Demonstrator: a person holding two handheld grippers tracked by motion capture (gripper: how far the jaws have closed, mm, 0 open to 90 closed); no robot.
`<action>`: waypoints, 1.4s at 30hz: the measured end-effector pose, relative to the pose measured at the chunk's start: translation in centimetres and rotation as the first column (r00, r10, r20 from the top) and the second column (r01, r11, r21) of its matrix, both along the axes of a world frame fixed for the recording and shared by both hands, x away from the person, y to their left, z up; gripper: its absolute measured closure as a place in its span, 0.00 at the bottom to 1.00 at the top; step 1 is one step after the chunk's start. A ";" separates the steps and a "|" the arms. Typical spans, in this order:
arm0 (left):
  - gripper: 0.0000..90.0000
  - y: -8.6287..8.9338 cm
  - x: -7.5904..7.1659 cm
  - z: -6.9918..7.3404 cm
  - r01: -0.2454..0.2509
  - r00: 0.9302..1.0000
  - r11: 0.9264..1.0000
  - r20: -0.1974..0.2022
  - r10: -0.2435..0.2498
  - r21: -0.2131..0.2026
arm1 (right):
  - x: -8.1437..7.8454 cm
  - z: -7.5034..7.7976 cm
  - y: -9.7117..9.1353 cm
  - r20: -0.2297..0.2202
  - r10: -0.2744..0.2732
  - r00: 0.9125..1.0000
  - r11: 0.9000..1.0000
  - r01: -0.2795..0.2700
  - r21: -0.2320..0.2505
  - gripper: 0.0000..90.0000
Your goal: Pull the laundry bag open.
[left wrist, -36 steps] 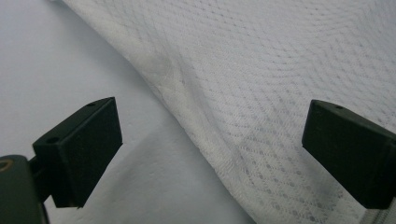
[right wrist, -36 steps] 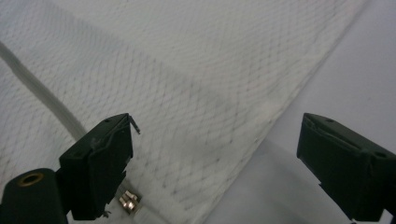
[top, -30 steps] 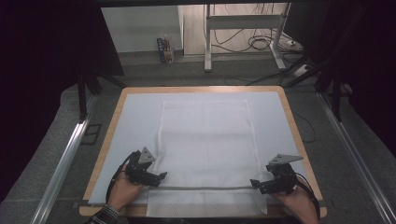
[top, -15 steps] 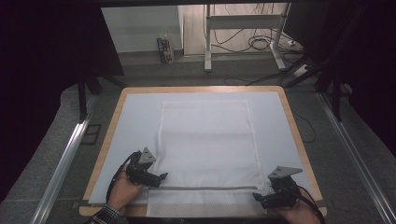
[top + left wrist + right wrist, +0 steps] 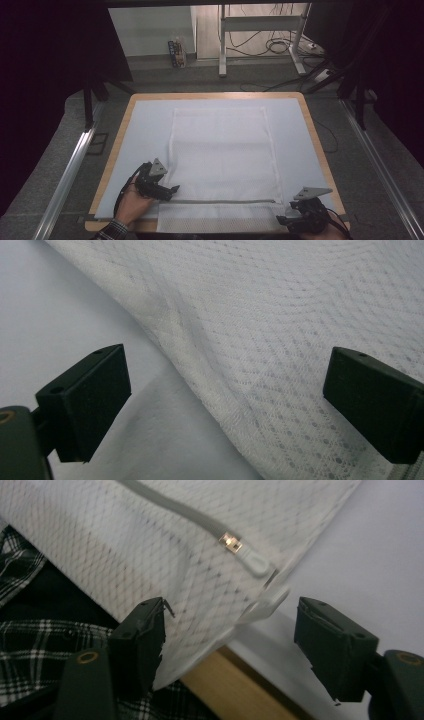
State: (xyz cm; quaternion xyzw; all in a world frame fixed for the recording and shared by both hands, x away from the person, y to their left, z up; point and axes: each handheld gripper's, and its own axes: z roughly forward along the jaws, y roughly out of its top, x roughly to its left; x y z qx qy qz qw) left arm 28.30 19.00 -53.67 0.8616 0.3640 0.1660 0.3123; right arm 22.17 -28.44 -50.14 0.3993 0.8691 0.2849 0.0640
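Mesh laundry bag (image 5: 222,150) flat on pale cover sheet (image 5: 145,135) over the bench (image 5: 320,145), zipper (image 5: 225,202) running along the near side, near strip overhanging the bench's front edge above a plaid shirt (image 5: 20,630).

Left gripper (image 5: 172,190) at the bag's near left corner: fingers (image 5: 85,400) spread wide, straddling the side seam, holding nothing, pads clear of the mesh.

Right gripper (image 5: 230,640) at the near right corner: fingers (image 5: 332,647) roughly half open, just been closing, with the bag's corner and its white end tab between them but not yet pinched. Zipper pull (image 5: 252,561) just beyond the tips, near the right end of the track.

Reads as a two-corner grab about to happen, likely for lifting or folding the bag.

Possible trouble from here:
- Thin bite on the right. Little more than the overhanging corner between the fingers, so could slip out of the loose, slick mesh under any pull.
- Catching one layer only. Would let the bag gape or twist instead of rising flat.
- Pinching the cover sheet on the left. Seam flat against the sheet, so a low closure could gather both and drag the sheet along.
- Uneven timing. Right side closing while the left stays wide; lifting now would skew the bag and crumple the zipper line.
- Snagging. Open weave could hook on a finger edge.
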 end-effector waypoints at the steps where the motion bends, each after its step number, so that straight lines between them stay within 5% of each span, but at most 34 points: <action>1: 0.05 0.0 0.0 0.0 0.000 1.000 1.000 0.002 0.000 0.002 | -0.2 0.0 0.0 -0.008 0.001 1.000 1.000 -0.001 -0.001 0.34; 7: 0.05 0.0 0.0 0.0 0.001 1.000 1.000 0.004 -0.001 0.006 | -1.2 -0.1 -0.5 -0.065 0.009 0.998 1.000 -0.007 0.019 0.39; 15: 0.05 -0.1 0.0 0.0 0.006 1.000 1.000 0.006 -0.006 0.009 | -1.4 -0.7 -0.3 -0.175 0.043 0.984 0.999 -0.038 0.029 0.39; 21: 0.05 -0.2 0.0 -0.1 0.012 1.000 1.000 0.007 -0.012 0.011 | -0.9 -0.9 0.3 -0.199 0.053 0.979 0.998 -0.050 0.022 0.42; 30: 0.05 -0.4 0.0 -0.2 0.020 1.000 1.000 0.005 -0.021 0.019 | 0.2 -0.9 0.4 -0.246 0.060 0.968 0.991 -0.029 0.129 0.47; 38: 0.05 -0.5 0.0 -0.1 0.026 1.000 0.999 0.010 -0.026 0.025 | 1.1 -0.8 0.7 -0.210 0.031 0.977 0.984 0.007 0.179 0.56; 42: 0.05 -0.7 0.0 0.0 0.031 0.999 0.999 0.013 -0.032 0.019 | 1.4 -0.8 1.0 -0.160 0.012 0.987 0.989 0.012 0.149 0.70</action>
